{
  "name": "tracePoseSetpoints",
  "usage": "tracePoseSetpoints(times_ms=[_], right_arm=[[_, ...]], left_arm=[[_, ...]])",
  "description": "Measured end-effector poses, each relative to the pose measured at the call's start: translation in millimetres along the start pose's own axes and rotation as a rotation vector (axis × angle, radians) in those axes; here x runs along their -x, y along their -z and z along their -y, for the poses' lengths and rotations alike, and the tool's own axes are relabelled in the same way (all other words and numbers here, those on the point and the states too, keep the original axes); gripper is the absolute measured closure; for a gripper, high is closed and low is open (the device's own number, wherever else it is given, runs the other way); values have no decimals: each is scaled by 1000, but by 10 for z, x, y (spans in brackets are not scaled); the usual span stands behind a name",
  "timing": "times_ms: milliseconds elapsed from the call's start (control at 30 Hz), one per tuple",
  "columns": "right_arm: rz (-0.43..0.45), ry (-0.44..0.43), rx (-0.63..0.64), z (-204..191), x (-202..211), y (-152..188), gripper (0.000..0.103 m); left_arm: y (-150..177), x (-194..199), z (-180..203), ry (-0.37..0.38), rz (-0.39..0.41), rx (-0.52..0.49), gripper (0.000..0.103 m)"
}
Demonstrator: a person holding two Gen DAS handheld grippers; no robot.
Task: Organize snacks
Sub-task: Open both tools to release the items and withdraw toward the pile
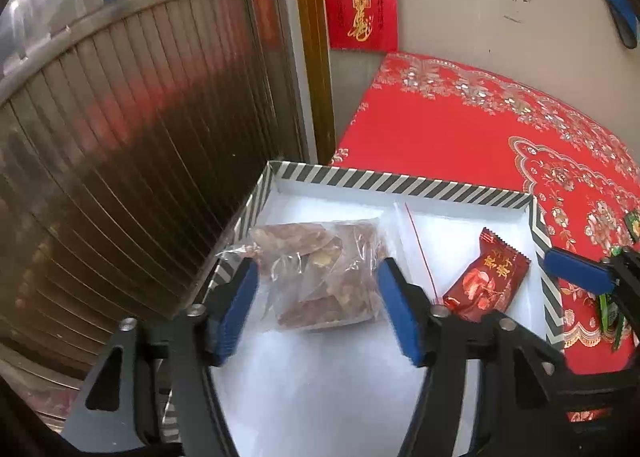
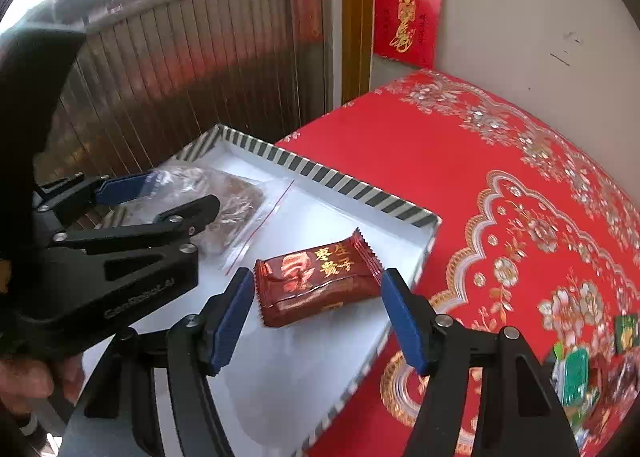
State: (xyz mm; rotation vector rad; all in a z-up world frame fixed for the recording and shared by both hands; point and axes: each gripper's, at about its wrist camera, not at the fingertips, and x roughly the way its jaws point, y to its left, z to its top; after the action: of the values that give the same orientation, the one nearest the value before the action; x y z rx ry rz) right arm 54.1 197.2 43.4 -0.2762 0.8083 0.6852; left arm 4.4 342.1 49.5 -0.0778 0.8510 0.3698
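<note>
Right now both grippers hang over the striped-rim box, each with its jaws spread wide and nothing held between them. The left gripper frames the clear zip bag of dried brown snacks, which lies flat on the box's white floor at the left end. The right gripper frames the dark red wrapped date snack, lying in the same box nearer the right wall. Both packs look placed, so I'd judge the step in hand to be letting go cleanly and going back for more. More small wrapped snacks wait on the red floral tablecloth, off to the right of the box. To do it well: lift the right gripper straight up before swinging it out, so a pad doesn't snag the crimped wrapper edge and drag the snack along. The same goes for the left, since that thin bag would catch easily. The right wall of the box stands between the right gripper and those snacks, so clear it before turning.
</note>
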Motion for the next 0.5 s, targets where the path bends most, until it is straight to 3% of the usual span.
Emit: tracePoseSetpoints(times_ms=[33, 200, 333, 500], right_arm=[[5, -5, -7, 10, 41, 15, 35], [51, -41, -52, 102, 344, 154, 34], [85, -39, -85, 244, 633, 310, 31], [101, 30, -113, 529, 976, 588, 31]], left_arm=[[10, 42, 1, 4, 7, 5, 23], [68, 295, 57, 23, 31, -2, 12], [135, 567, 103, 65, 51, 15, 11], [220, 913, 291, 102, 90, 0, 10]])
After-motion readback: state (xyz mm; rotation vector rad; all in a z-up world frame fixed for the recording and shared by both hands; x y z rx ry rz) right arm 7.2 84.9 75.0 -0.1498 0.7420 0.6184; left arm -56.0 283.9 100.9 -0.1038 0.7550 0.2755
